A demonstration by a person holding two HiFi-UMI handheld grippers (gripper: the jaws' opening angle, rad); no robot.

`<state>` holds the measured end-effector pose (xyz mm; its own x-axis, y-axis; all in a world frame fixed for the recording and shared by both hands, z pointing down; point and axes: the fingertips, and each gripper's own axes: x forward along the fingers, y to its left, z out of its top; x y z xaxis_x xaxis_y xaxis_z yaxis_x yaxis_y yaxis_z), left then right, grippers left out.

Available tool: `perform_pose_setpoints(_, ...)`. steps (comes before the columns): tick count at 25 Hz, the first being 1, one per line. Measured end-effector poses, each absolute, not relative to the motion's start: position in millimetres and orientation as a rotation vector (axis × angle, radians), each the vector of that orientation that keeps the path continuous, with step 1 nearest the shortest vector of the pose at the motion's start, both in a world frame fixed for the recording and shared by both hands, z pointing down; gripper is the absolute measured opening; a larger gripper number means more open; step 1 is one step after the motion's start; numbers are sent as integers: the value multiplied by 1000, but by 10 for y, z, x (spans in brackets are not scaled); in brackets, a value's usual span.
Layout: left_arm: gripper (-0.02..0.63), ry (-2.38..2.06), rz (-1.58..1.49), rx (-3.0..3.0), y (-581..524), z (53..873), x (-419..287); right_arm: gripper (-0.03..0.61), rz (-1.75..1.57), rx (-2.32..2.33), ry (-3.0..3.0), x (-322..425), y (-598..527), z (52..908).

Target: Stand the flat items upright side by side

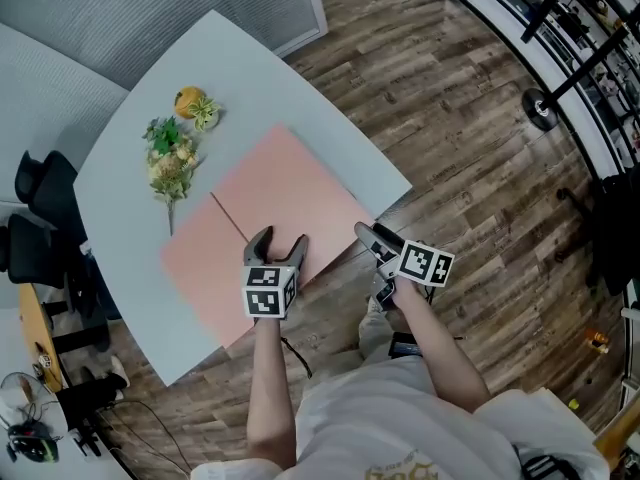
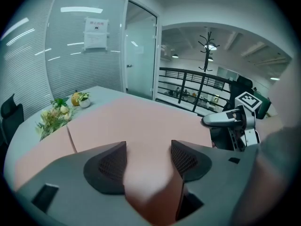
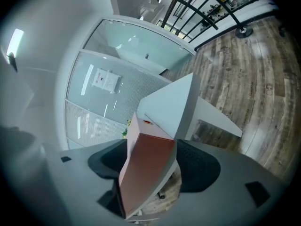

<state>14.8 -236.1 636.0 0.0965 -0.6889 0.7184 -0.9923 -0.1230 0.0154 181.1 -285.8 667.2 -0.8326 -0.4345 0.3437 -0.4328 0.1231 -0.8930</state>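
Two flat pink boards lie side by side on the pale table point(image 1: 200, 58): the left board point(image 1: 205, 268) and the right board point(image 1: 285, 188). My left gripper point(image 1: 277, 248) reaches over the near edge of the right board point(image 2: 141, 121). Its jaws stand apart, with that pink edge between them in the left gripper view point(image 2: 148, 161). My right gripper point(image 1: 375, 246) is at the table's near right edge, turned on its side. It is open, and the board's corner point(image 3: 146, 154) and the table's edge lie between its jaws point(image 3: 153, 171). No pad visibly presses.
A bunch of flowers point(image 1: 172, 158) and a small orange pot point(image 1: 190, 100) sit at the table's far left. Black chairs point(image 1: 40, 208) stand left of the table. Wooden floor point(image 1: 470, 148) lies to the right, with a black railing beyond.
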Motion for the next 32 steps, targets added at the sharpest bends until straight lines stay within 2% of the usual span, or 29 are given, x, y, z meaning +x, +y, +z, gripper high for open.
perform_pose_setpoints(18,288,-1582,798,1934,-2294,6380,280,311,-1934,-845,2233,1870,-2714,6734)
perform_pose_setpoints(32,288,-1553,662,1976,-2212,6275,447,305,-1782,-974,2302,2077,-2645,6426)
